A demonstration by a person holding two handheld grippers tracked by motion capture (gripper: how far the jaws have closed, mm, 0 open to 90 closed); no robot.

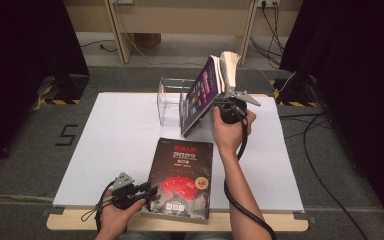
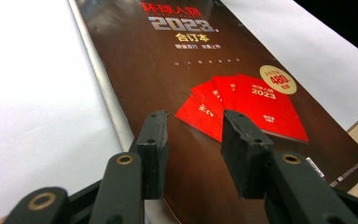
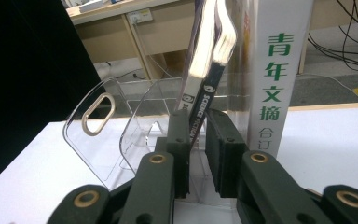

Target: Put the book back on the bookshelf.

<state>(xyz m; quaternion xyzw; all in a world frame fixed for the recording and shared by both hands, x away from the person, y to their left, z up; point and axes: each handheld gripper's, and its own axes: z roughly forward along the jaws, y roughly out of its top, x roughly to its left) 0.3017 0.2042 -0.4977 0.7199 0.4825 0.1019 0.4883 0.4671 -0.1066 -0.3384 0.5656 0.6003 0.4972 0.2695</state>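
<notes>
Work in hand: a magazine (image 1: 205,95) is being stood in the clear rack (image 1: 172,100), upper centre of the high view.
Right gripper (image 3: 196,135): jaws clenched on the magazine's spine, low down, as seen in the right gripper view.
Magazine: thin, glossy and floppy; its pages fan apart at the top. It probably slips and sags, so a grip near the spine suits it.
White-spined volume (image 3: 272,70): stands upright, just right of the magazine.
Left gripper (image 2: 193,140): released, jaws apart above the dark book (image 1: 182,175).
Dark book: lies flat at lower centre on the white sheet (image 1: 105,145); thicker, likely heavier; best taken at an edge.
</notes>
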